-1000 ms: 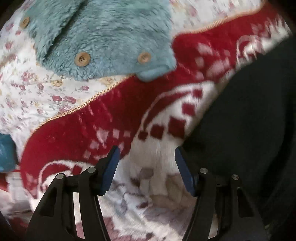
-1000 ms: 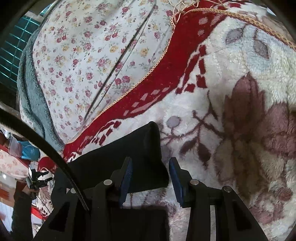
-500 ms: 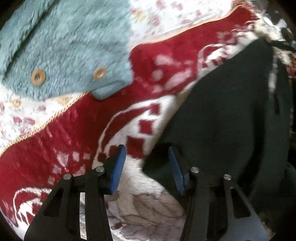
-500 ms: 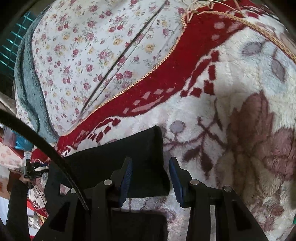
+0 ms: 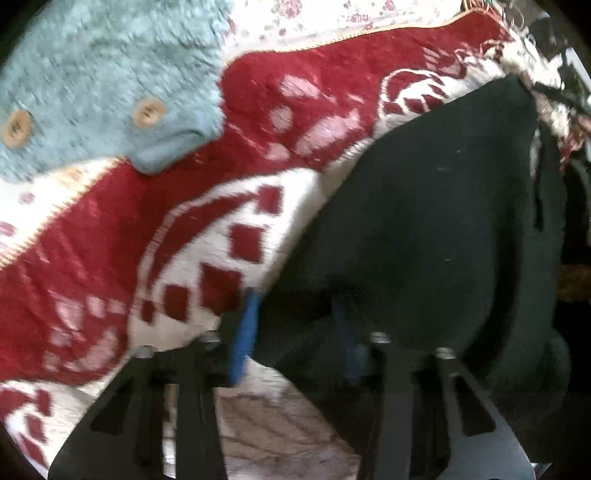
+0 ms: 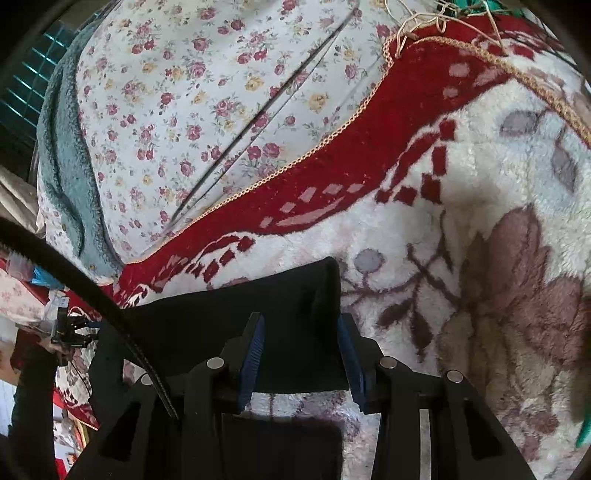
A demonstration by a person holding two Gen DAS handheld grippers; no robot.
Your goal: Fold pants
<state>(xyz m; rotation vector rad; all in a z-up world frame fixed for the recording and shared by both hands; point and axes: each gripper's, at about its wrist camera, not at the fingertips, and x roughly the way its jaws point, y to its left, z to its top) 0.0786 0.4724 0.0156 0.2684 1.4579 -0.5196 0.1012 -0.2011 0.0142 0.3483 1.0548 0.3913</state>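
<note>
In the left wrist view, a fluffy blue garment [image 5: 103, 85] with wooden buttons fills the upper left of the frame, lying on a floral sheet [image 5: 317, 18] and overlapping the red-and-white blanket [image 5: 177, 236] that runs across the middle. The black pants [image 5: 436, 229] spread over the right half. At the bottom centre the left gripper [image 5: 295, 332] has its jaws moderately apart, a fold of the pants bunched between the blue pads; whether they pinch it I cannot tell. In the right wrist view, the sheet sits upper left, the blanket right, and at lower centre the right gripper [image 6: 301, 354] stands open astride the corner of the pants [image 6: 236, 317].
</note>
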